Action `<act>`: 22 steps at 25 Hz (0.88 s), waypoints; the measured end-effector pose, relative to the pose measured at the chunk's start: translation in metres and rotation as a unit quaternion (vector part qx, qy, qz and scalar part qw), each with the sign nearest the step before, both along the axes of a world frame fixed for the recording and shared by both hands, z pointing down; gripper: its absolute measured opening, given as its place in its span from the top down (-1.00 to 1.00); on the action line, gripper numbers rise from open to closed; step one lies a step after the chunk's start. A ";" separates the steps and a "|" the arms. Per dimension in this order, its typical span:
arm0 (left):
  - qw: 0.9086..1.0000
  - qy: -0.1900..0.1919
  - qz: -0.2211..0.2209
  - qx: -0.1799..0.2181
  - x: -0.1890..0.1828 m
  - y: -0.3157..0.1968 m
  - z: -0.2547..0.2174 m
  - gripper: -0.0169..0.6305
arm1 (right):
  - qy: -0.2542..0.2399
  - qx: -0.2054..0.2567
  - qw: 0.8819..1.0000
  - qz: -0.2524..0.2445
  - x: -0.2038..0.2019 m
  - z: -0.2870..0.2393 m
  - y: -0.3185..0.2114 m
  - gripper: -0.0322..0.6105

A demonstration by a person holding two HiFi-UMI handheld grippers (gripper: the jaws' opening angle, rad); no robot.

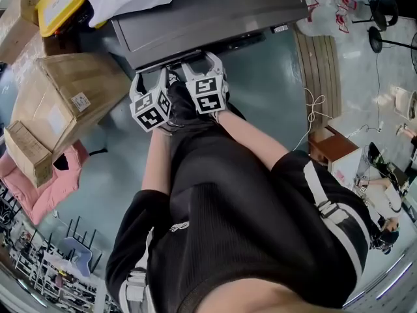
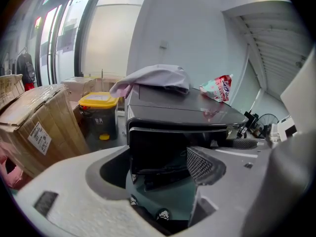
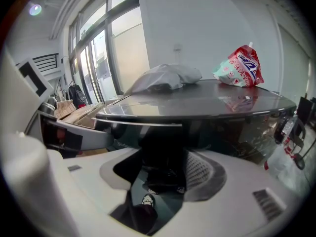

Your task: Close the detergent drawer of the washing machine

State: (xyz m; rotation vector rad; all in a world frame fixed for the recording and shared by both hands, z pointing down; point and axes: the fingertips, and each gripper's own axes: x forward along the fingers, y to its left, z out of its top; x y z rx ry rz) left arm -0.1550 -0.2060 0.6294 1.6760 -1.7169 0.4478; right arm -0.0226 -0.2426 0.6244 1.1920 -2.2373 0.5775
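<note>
Two tongs, the left [image 1: 153,75] and the right [image 1: 203,60], sit side by side at the near front edge of the washing machine [image 1: 208,12]. Both have their jaws spread apart and grip nothing. The dark detergent drawer [image 2: 168,144] sticks a little way out of the machine's front, toward its left end, right ahead of both. A white cloth [image 2: 158,77] and a red-and-green packet [image 2: 217,89] lie on top. A cardboard box [image 1: 71,96] stands to the left.
</note>
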 end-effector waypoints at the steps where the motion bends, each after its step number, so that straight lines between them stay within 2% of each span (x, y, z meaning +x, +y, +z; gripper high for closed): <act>1: 1.000 0.001 0.002 0.000 0.000 0.000 0.000 -0.16 | 0.001 -0.002 1.000 0.000 0.000 0.000 0.000 0.15; 18: 1.000 0.006 0.003 -0.015 0.001 -0.002 0.002 -0.16 | 0.014 -0.034 0.999 0.015 0.001 0.003 0.000 0.15; 22: 1.000 0.005 -0.011 -0.015 -0.003 -0.009 0.002 -0.17 | -0.006 -0.059 0.996 0.063 0.000 0.004 -0.006 0.14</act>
